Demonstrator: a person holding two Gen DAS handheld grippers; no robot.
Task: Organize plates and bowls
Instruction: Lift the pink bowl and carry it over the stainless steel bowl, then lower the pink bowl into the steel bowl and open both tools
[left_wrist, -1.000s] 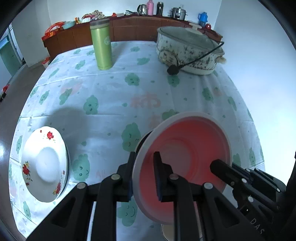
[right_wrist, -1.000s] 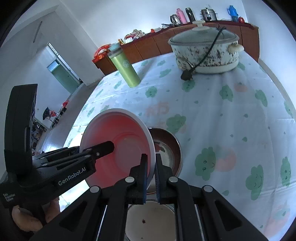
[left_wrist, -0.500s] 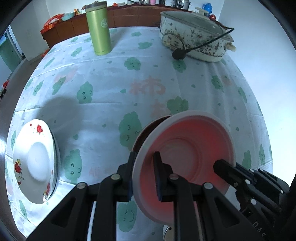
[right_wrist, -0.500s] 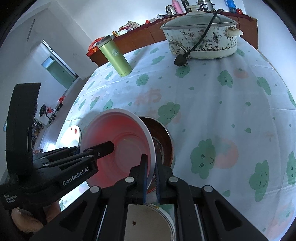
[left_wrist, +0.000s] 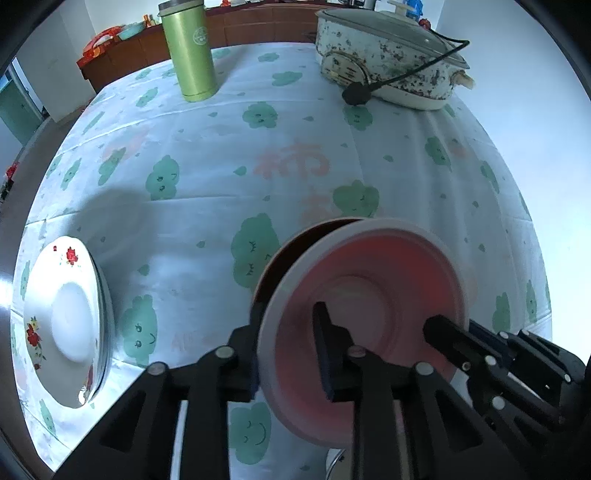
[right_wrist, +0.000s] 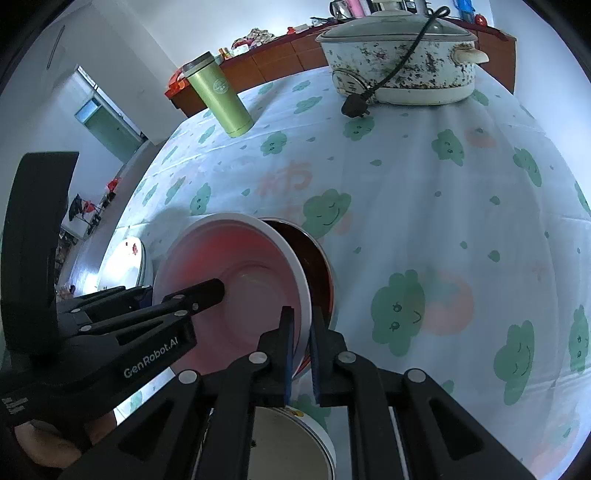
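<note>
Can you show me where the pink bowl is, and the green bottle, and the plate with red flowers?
pink bowl (left_wrist: 373, 295): left wrist view, on its pink inside.
green bottle (left_wrist: 190, 55): left wrist view, on the middle of its side.
plate with red flowers (left_wrist: 70, 321): left wrist view, on its white middle.

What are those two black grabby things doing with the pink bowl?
A person holds a gripper in each hand, and both have the pink bowl by its rim, tilted over a dark brown bowl on the cloud-patterned tablecloth. The right gripper pinches the rim. The left gripper has just been opening, with the rim between its fingers. A flowered white plate waits nearby.
</note>
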